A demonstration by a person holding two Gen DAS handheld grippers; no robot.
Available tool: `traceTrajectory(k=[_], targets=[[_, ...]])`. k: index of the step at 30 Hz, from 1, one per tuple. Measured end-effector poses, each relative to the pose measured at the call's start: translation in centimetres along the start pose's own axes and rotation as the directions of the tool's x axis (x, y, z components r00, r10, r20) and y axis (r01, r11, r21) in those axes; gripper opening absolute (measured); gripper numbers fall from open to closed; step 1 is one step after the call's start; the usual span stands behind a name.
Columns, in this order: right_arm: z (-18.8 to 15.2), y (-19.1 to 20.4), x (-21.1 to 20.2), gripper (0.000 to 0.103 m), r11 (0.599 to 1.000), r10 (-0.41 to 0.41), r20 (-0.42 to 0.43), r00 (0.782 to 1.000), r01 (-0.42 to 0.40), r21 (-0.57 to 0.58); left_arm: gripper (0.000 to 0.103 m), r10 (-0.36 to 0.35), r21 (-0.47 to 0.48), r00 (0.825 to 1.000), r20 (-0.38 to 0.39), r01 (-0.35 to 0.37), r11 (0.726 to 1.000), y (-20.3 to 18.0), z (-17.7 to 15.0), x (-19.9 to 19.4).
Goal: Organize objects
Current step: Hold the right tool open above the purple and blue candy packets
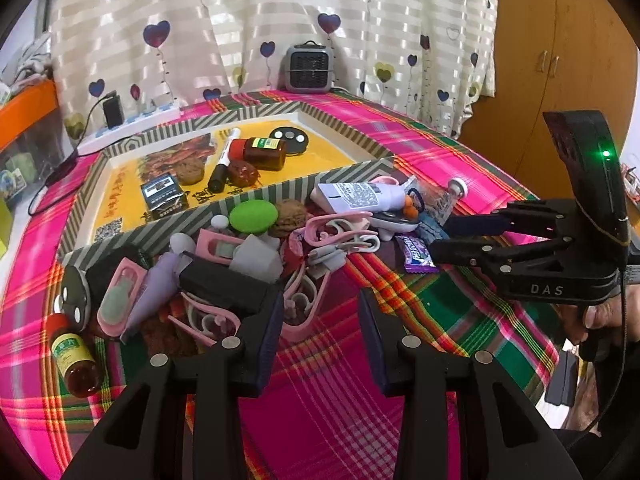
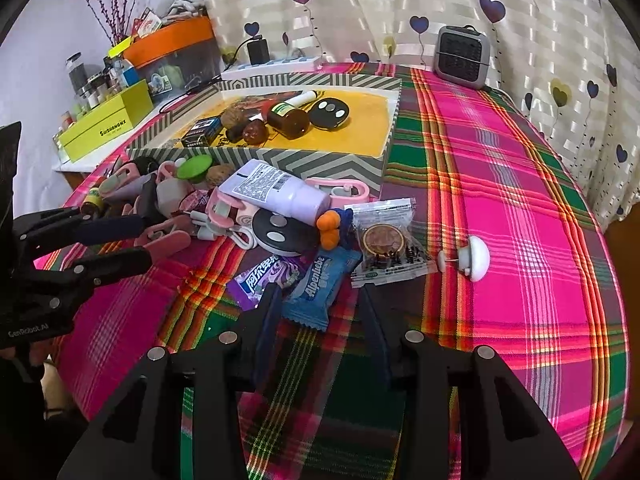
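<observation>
Hidden and unreadable parts around the striped box

The striped box (image 2: pixel 344 168) wall hides the base of the black remote (image 2: pixel 329 114) inside; print on the white tube (image 2: pixel 276 192) before it is too small to read.

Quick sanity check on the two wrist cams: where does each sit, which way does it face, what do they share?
Left wrist: on the left tool, facing the clutter pile before the striped tray; own open fingers below, right tool entering from the right.
Right wrist: on the right tool, facing the blue Alpenliebe candy and purple candy; own open fingers below, left tool at left.
Shared: tray, white tube, grey heater, plaid tablecloth.
</observation>
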State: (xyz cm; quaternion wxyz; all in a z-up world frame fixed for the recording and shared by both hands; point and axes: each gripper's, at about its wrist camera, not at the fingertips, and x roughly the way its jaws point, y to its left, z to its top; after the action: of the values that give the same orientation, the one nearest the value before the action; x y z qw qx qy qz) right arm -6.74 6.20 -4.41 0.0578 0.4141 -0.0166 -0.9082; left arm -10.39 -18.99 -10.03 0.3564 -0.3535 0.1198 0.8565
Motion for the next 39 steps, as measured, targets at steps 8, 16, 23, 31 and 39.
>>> traceTrajectory(k=[8,16,23,31,39], targets=[[-0.1,-0.6,-0.2,0.005,1.000,0.004,0.003,1.000,-0.004,0.016,0.037,-0.144,-0.007,0.989,-0.032,0.144,0.990,-0.8,-0.2,0.0],[-0.2,-0.7,-0.3,0.005,1.000,0.006,0.003,1.000,-0.006,0.017,0.037,-0.049,-0.027,0.999,-0.016,0.048,0.998,0.4,-0.1,-0.6],[-0.2,-0.6,-0.3,0.004,1.000,0.006,0.003,1.000,-0.007,0.017,0.037,-0.013,-0.027,0.999,-0.035,0.012,1.000,0.5,-0.2,-0.3],[-0.3,-0.6,-0.3,0.004,1.000,0.008,0.003,1.000,-0.008,0.018,0.037,-0.009,-0.029,0.998,-0.060,0.007,1.000,0.5,-0.5,0.3],[-0.3,-0.8,-0.4,0.004,1.000,0.008,0.003,1.000,-0.008,0.023,0.037,-0.166,0.029,0.985,-0.047,0.167,0.985,-0.9,-0.6,-0.4]])
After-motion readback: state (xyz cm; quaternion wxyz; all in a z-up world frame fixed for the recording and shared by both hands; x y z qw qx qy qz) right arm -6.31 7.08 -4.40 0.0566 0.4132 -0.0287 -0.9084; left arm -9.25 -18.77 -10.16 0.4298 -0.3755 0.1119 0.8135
